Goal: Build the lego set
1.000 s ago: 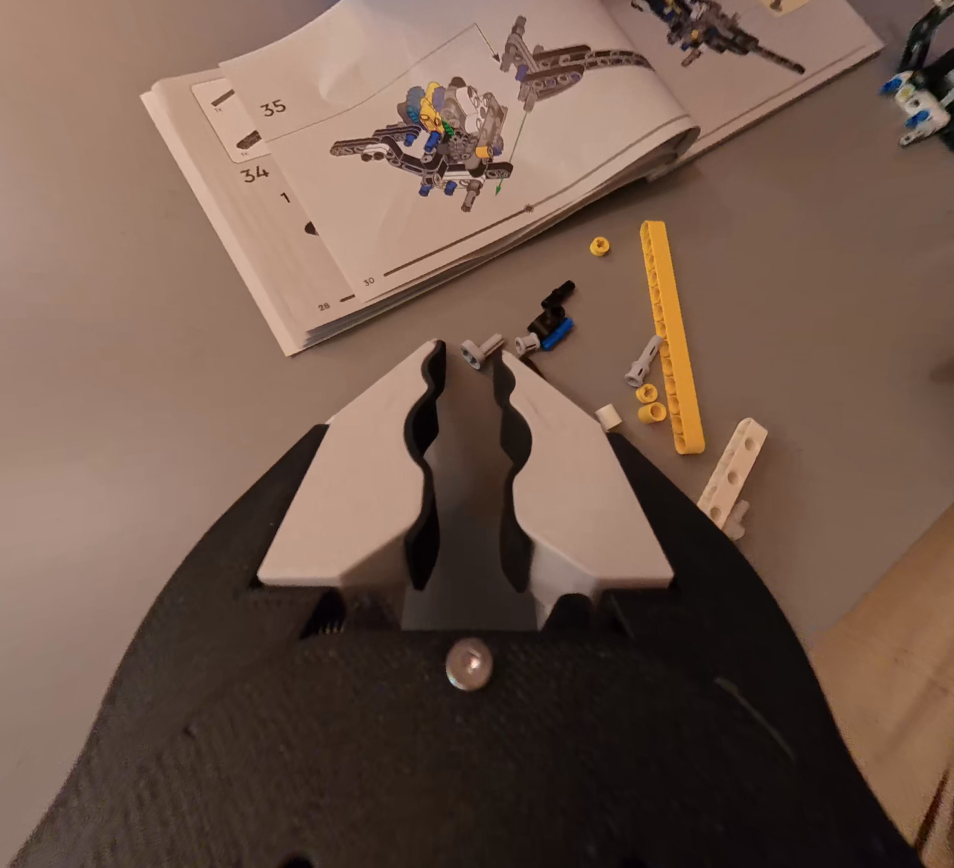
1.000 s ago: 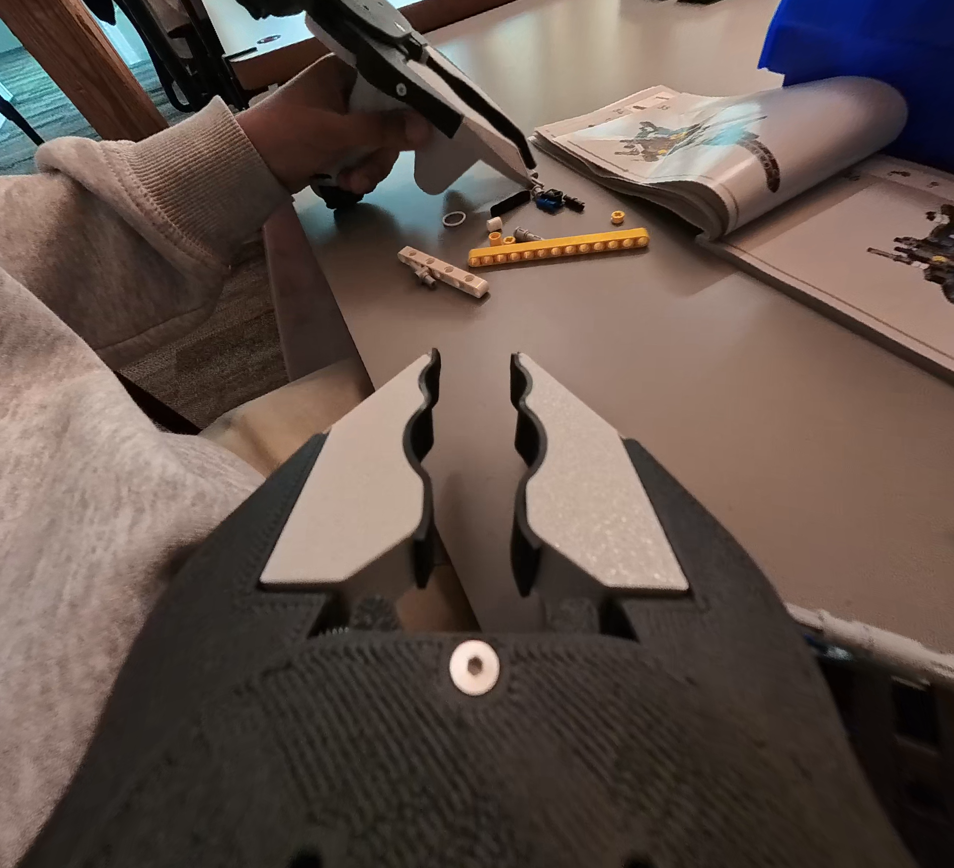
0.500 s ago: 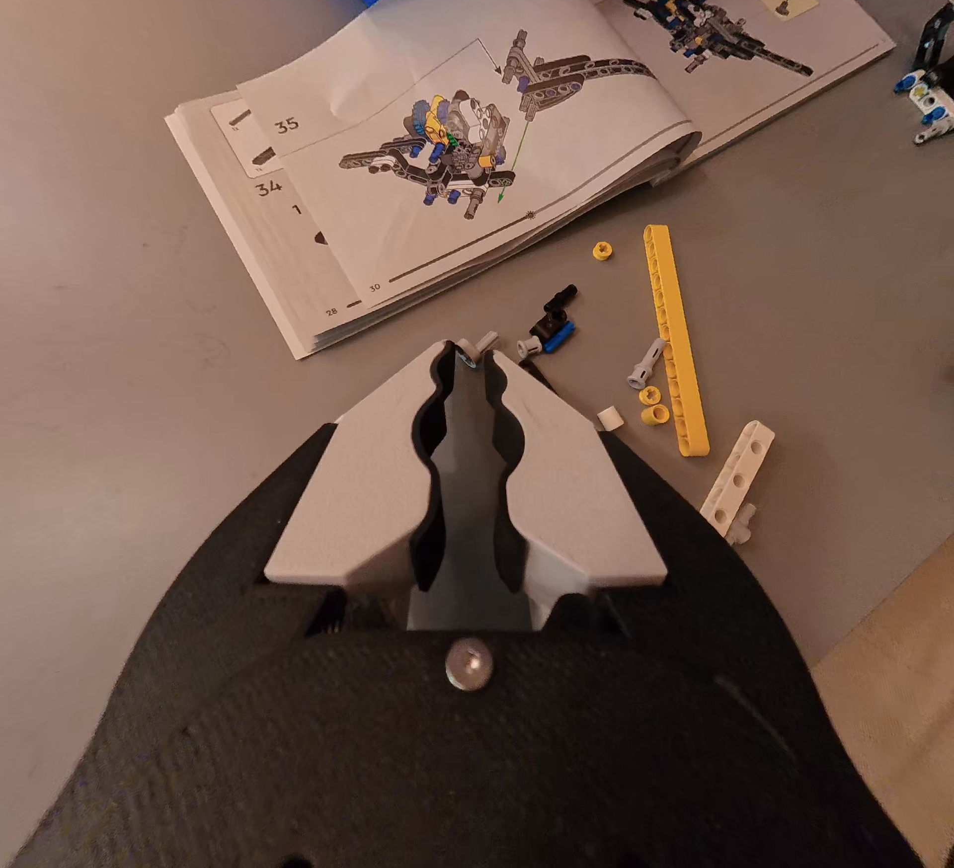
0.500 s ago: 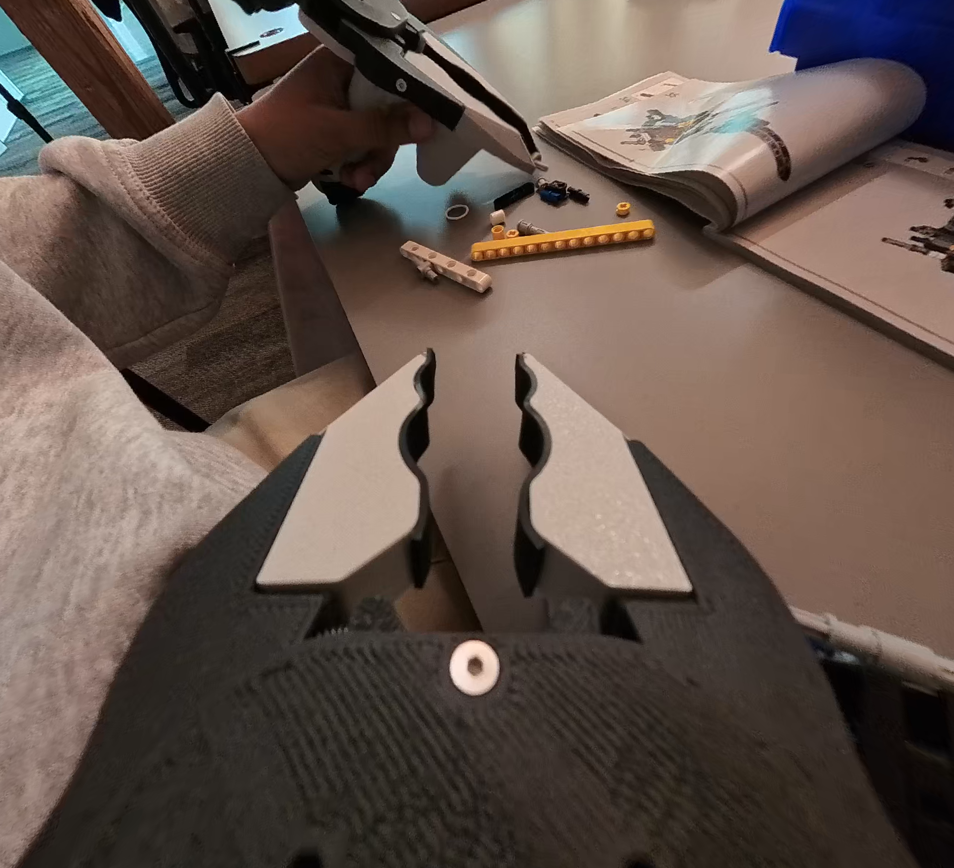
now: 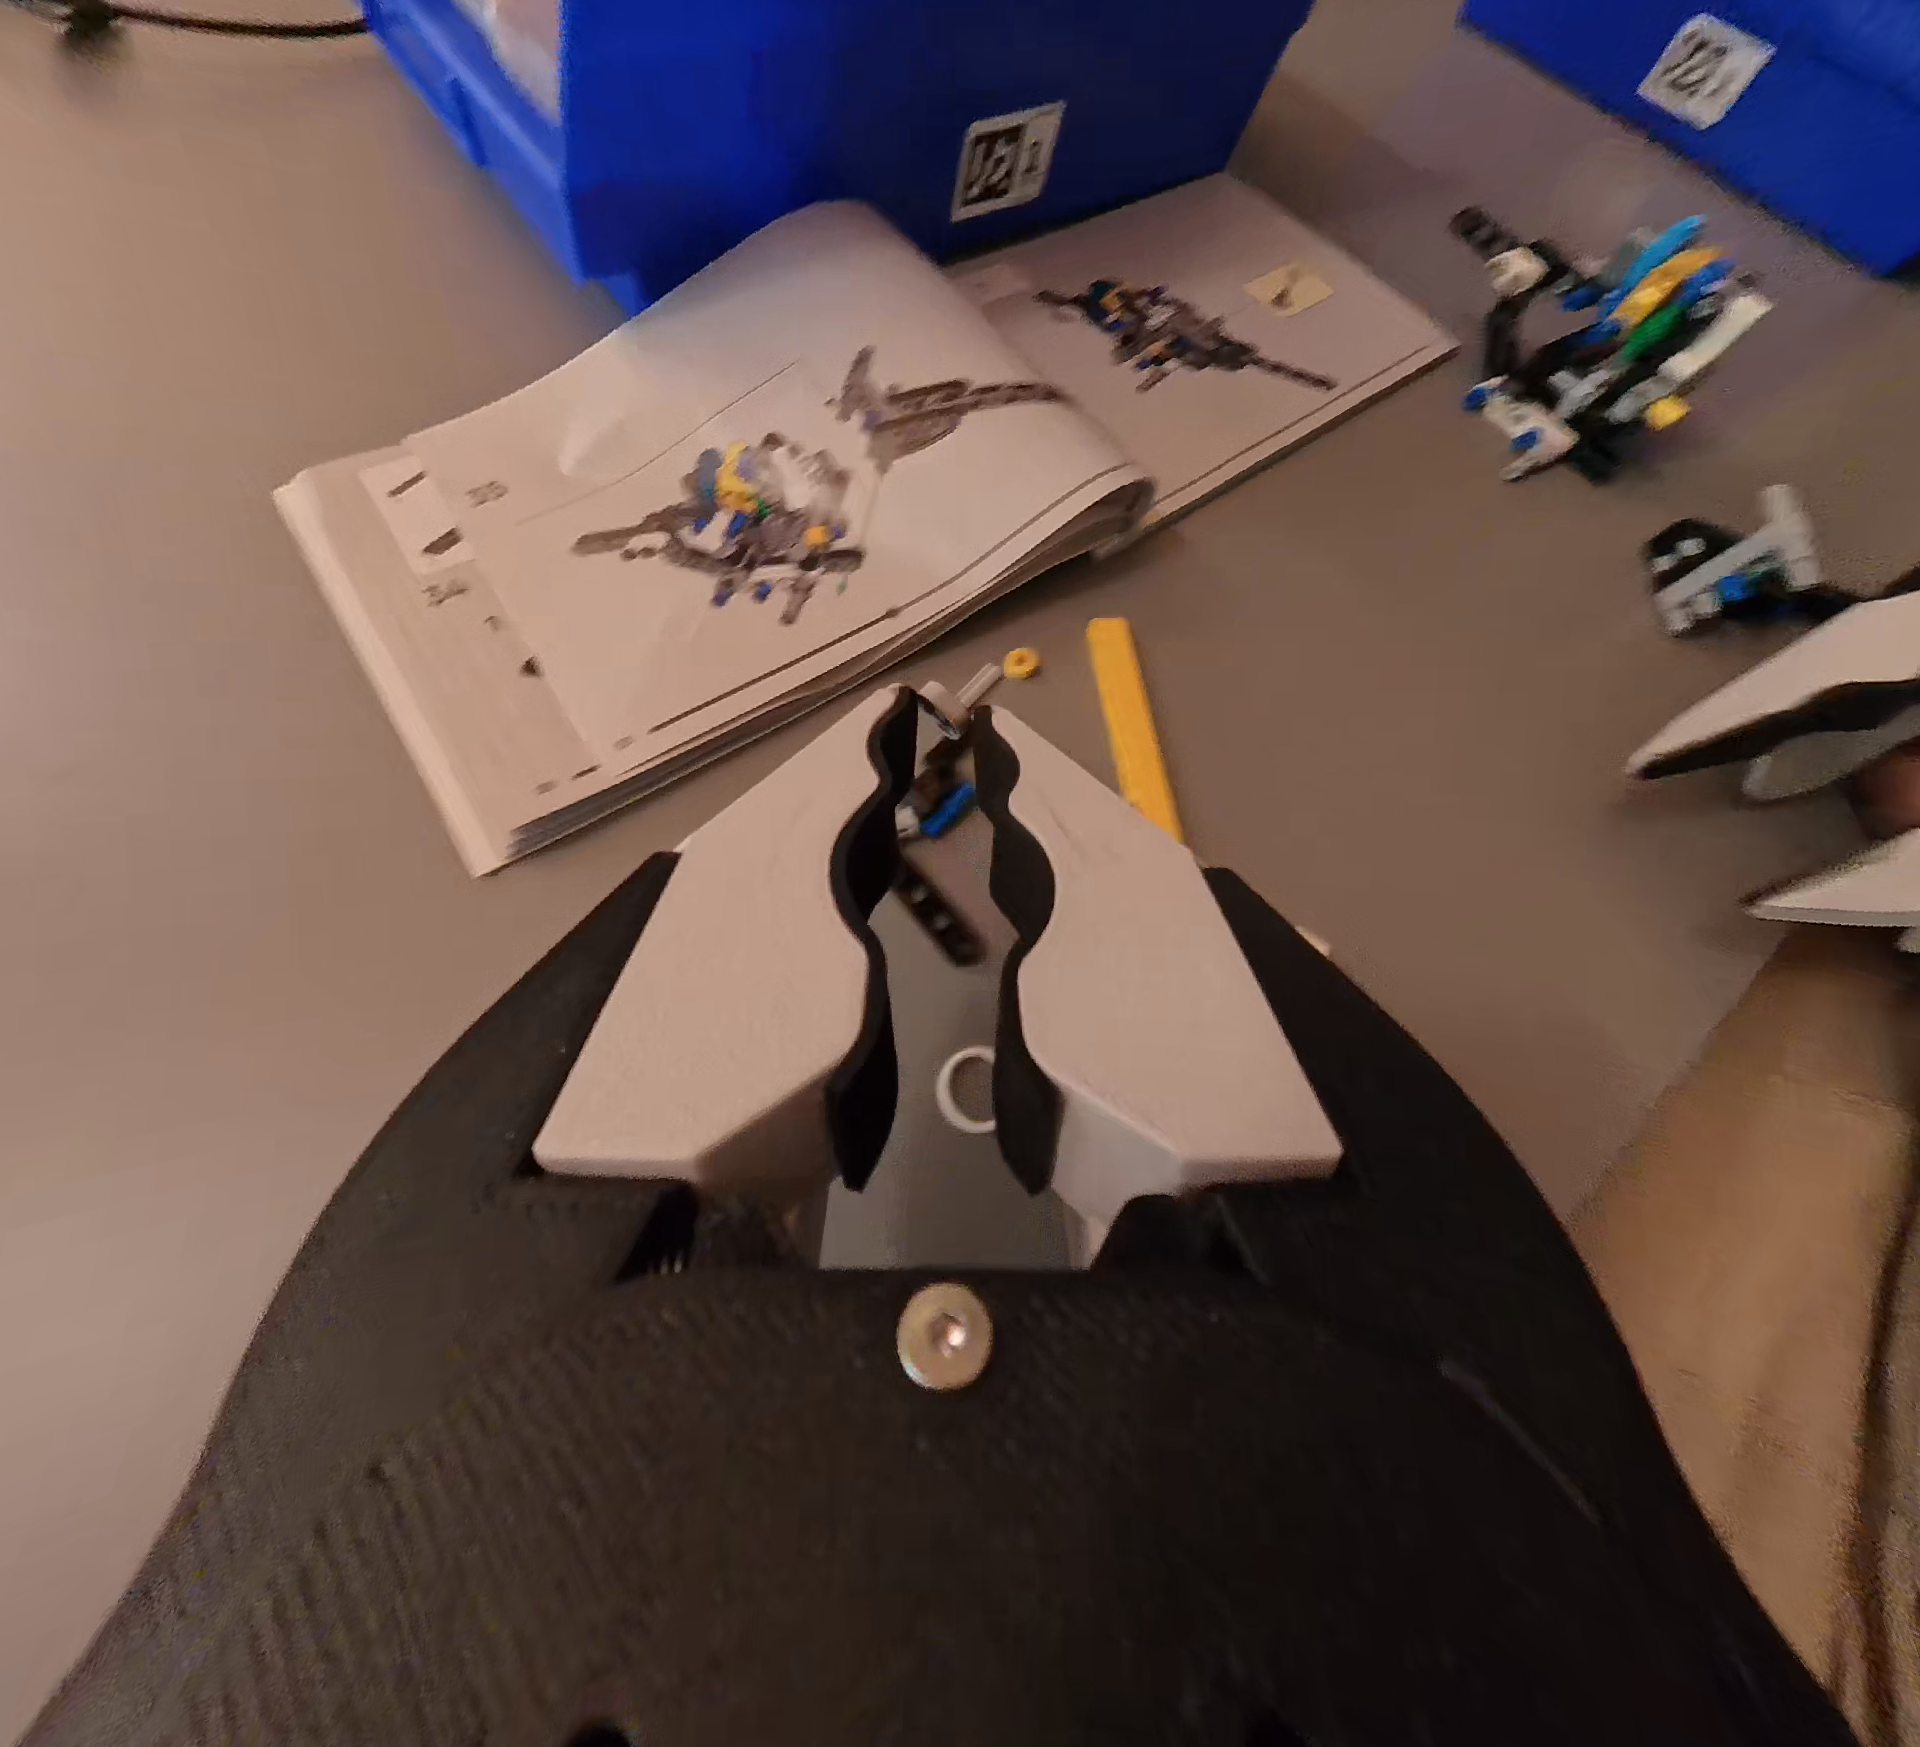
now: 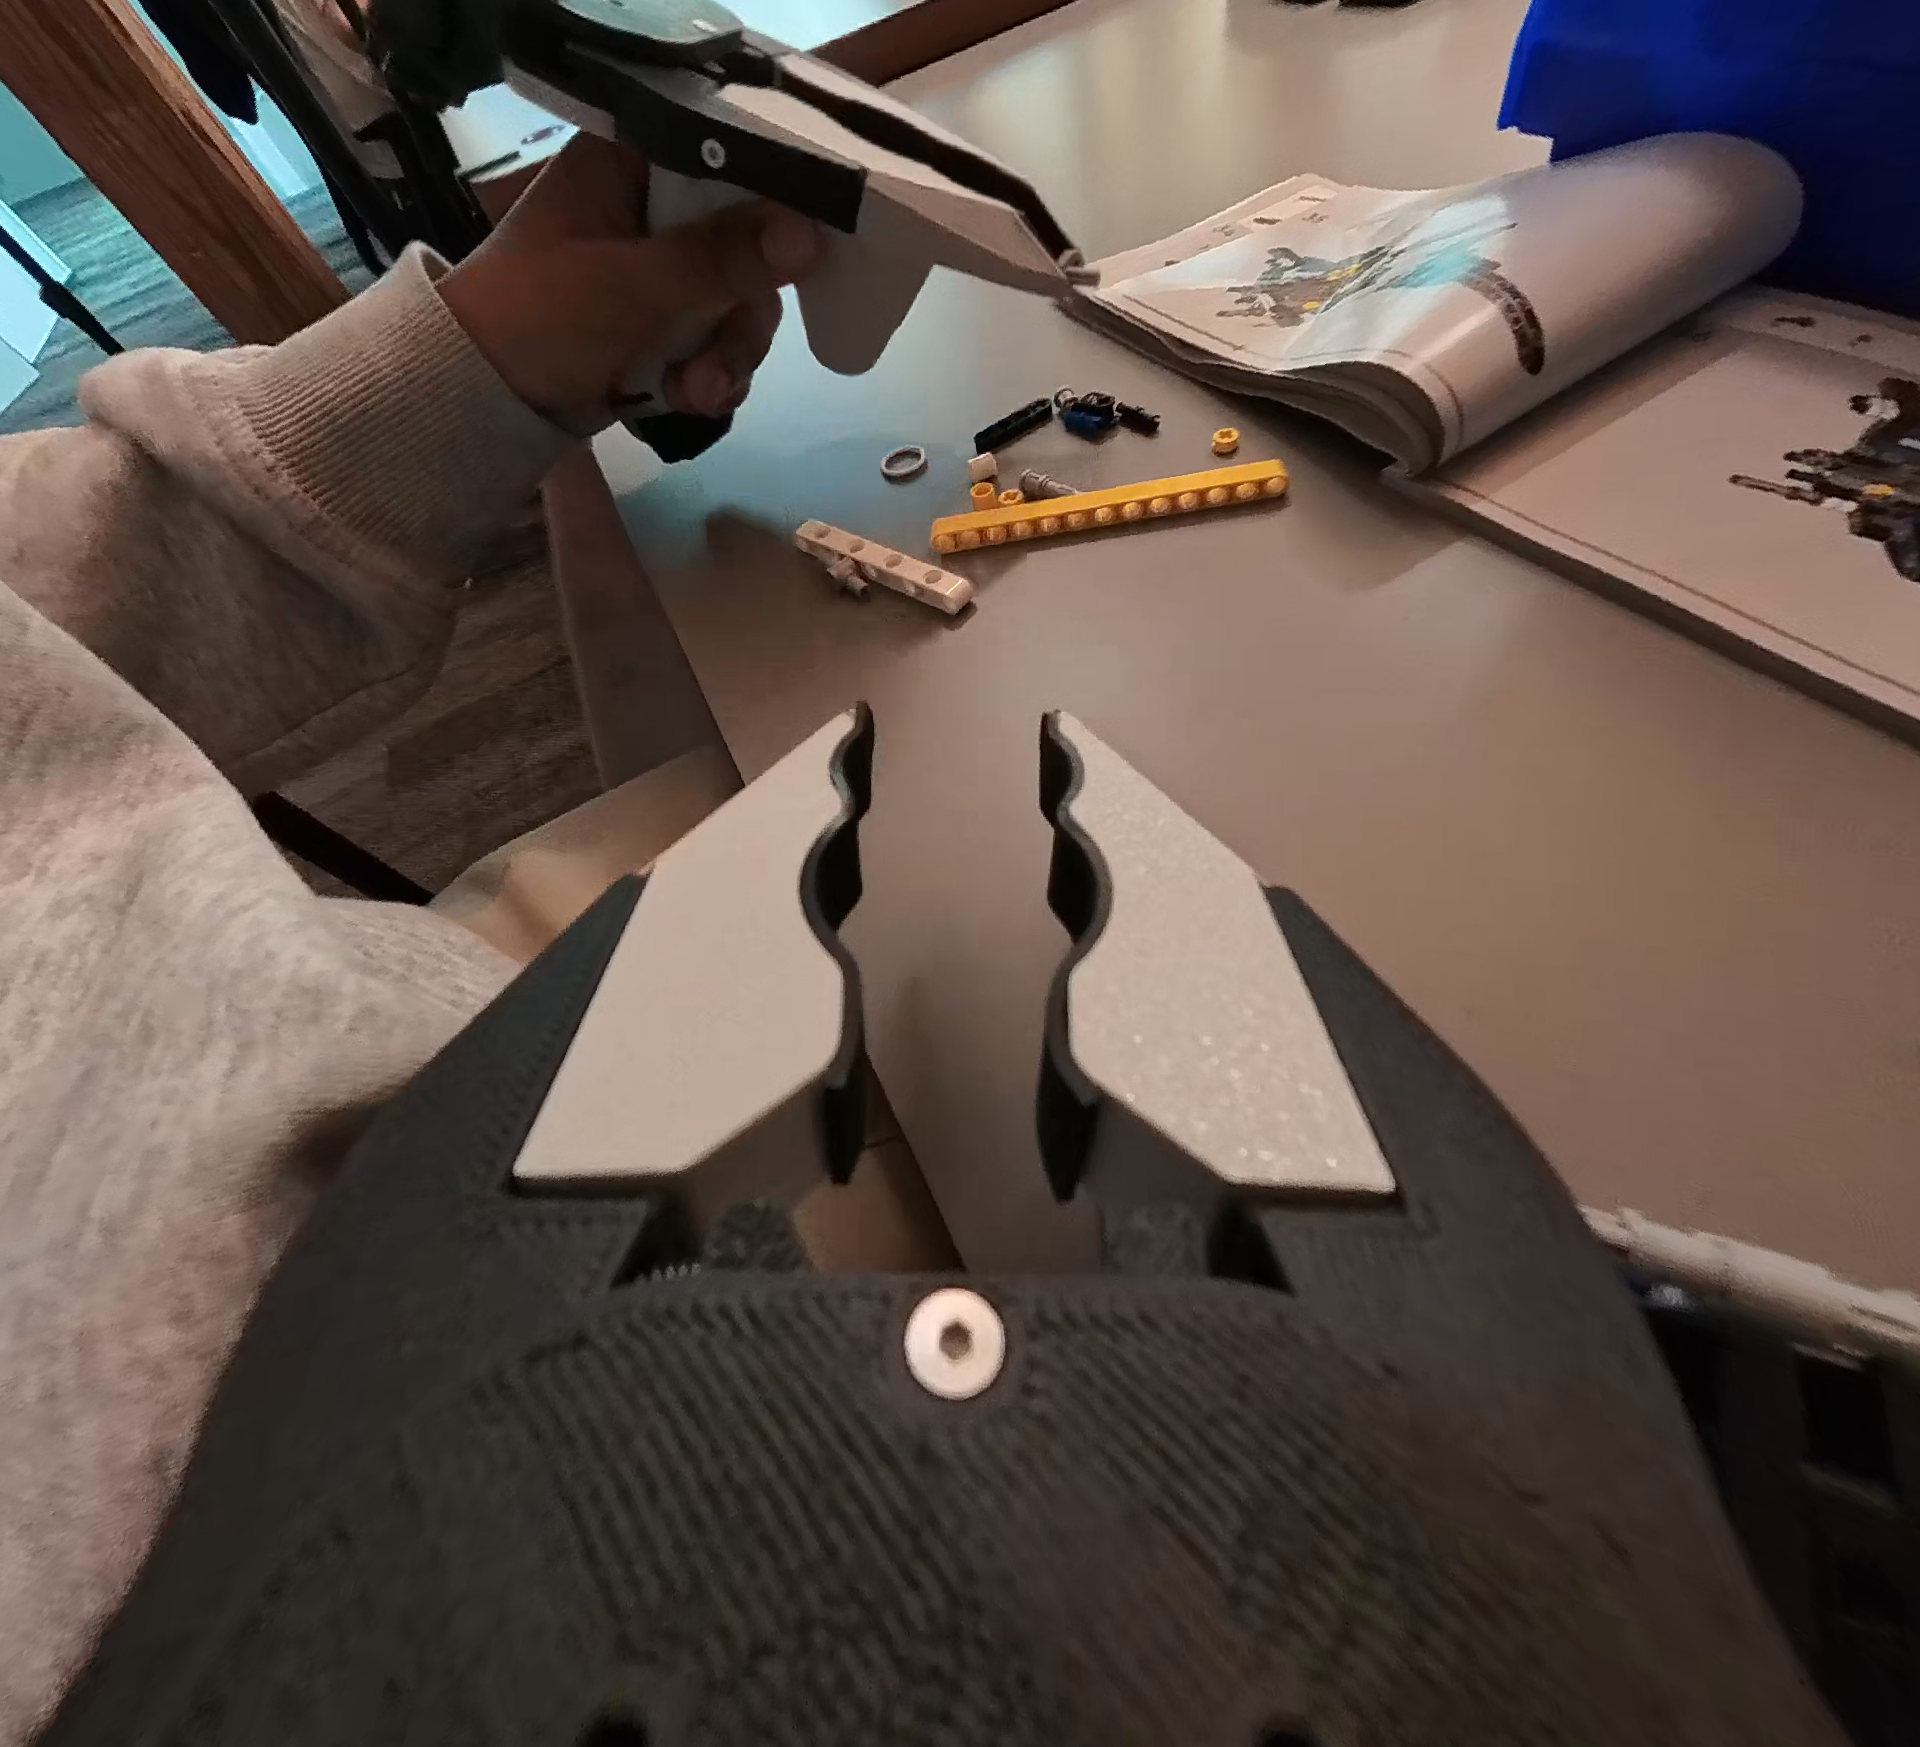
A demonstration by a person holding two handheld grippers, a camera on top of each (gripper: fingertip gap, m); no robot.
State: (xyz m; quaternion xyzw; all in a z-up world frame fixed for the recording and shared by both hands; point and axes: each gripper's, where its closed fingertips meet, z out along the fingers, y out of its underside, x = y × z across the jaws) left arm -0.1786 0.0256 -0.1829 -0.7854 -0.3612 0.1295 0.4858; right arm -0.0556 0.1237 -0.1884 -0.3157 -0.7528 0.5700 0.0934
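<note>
one small grey pin [image 5: 954,706], pinched at the tips of the left gripper [image 5: 948,729], now lifted off the table [image 5: 208,762] above the loose pieces; right gripper [image 6: 956,741] empty, parted, waiting; fitting likely next

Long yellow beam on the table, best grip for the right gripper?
Take the yellow beam near its middle, from above, fingers across its narrow width. It lies flat with bare table along the near long edge; small yellow bushes and a grey pin crowd one end, so probably avoid that end. The right gripper is open and empty.
</note>
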